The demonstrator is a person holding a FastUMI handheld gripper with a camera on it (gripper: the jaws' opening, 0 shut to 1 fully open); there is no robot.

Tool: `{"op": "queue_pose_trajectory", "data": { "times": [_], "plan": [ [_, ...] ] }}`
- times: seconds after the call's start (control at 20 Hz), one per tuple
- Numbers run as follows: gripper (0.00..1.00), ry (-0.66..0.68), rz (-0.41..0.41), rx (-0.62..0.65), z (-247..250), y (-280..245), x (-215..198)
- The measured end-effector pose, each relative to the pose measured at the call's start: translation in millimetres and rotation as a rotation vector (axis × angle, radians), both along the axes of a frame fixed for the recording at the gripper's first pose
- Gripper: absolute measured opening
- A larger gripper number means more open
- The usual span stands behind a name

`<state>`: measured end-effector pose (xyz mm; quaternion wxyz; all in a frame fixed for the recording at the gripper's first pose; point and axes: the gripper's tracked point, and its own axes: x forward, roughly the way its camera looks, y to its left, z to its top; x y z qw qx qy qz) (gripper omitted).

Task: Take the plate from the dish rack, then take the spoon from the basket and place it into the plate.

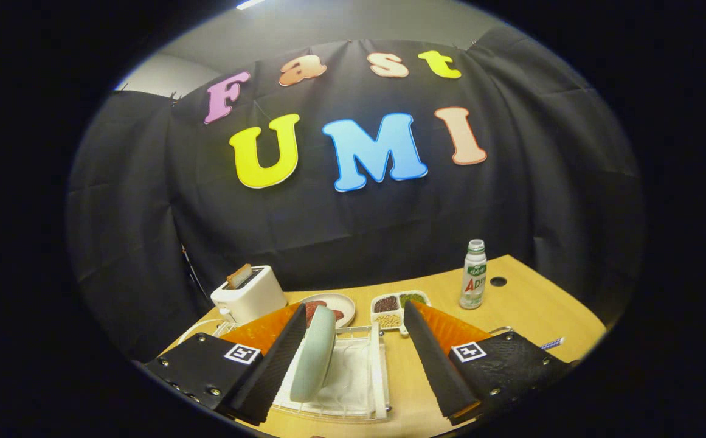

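Observation:
A pale green plate (315, 354) stands on edge in the white wire dish rack (377, 371), right against the inner side of my left finger (280, 353). My gripper (356, 322) is open wide, with the right finger (432, 359) well apart from the plate, over the bare table beside the rack. Nothing is pressed between the fingers. A striped handle (552, 344) pokes out behind the right finger at the table's edge; I cannot tell what it belongs to.
Beyond the fingers on the wooden table (511, 304) stand a white toaster (248, 296) with a slice of toast, a small plate with food (335, 306), a divided dish of beans (396, 306) and a white bottle (473, 275). A round hole (498, 281) is in the tabletop.

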<state>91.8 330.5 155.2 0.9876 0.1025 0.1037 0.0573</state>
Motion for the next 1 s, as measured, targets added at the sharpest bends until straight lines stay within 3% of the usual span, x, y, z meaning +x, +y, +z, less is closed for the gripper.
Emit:
{"op": "queue_pose_trajectory", "data": {
  "times": [0.35, 0.5, 0.7, 0.8, 0.9, 1.0],
  "plan": [
    [0.99, 0.240, 0.014, 0.086, -56.9, 41.2, 36.8],
    [0.87, 0.313, 0.025, 0.096, -72.8, 48.8, 47.9],
    [0.87, 0.406, 0.053, 0.106, -89.5, 57.3, 51.2],
    [0.73, 0.443, 0.057, 0.101, -97.7, 63.5, 56.5],
    [0.73, 0.481, 0.059, 0.081, -107.5, 67.3, 62.7],
    [0.40, 0.526, 0.037, 0.022, -110.1, 59.2, 51.5]
  ]
}}
